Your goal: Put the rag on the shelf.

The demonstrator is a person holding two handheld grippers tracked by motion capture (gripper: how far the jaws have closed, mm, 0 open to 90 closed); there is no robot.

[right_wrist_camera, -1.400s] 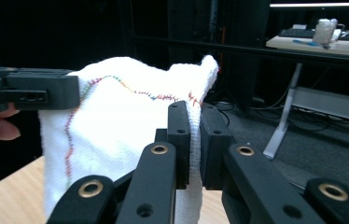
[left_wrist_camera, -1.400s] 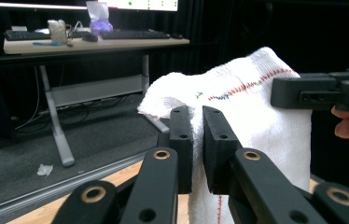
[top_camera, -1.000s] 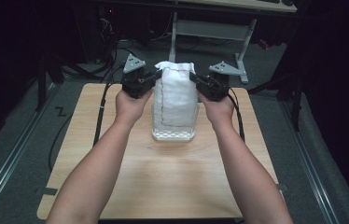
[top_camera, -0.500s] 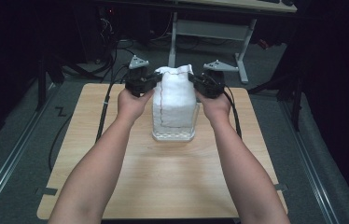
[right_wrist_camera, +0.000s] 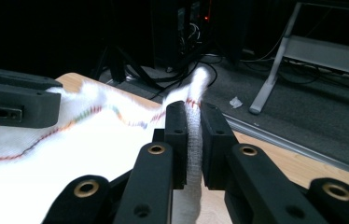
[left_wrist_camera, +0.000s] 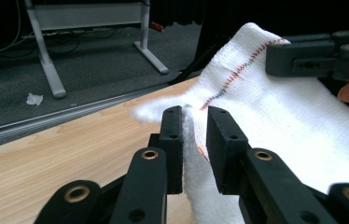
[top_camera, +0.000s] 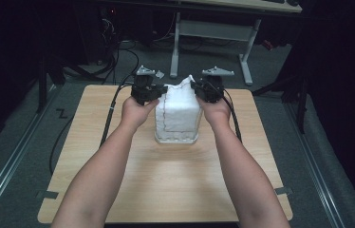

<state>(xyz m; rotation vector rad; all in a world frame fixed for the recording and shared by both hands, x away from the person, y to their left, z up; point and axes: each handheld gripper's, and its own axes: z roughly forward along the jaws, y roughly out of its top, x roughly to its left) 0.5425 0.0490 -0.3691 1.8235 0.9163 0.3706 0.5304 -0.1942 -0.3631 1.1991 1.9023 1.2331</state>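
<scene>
A white knitted cloth [top_camera: 178, 111] with a coloured stitch line is draped over an upright box-like shape with a pale base [top_camera: 176, 139] in the middle of the wooden table [top_camera: 118, 166]. My left gripper [top_camera: 159, 93] is at the cloth's upper left corner. In the left gripper view the cloth edge [left_wrist_camera: 189, 140] lies between the jaws of that gripper [left_wrist_camera: 194, 116] against one pad, with a gap to the other; these jaws have just been opening. My right gripper [top_camera: 196, 90] holds the upper right corner. Its jaws [right_wrist_camera: 192, 109] have also just been opening, but the cloth [right_wrist_camera: 193, 140] fills the gap.
Cables [top_camera: 111, 114] trail from both grippers over the table's far edge. Beyond the table stand a grey desk frame [top_camera: 209, 33] and dark equipment on the floor. A scrap of paper [left_wrist_camera: 34, 98] lies on the floor.
Both hands have sunk a little with the cloth's top corners. The cloth's top edge now sags between the two grippers.
</scene>
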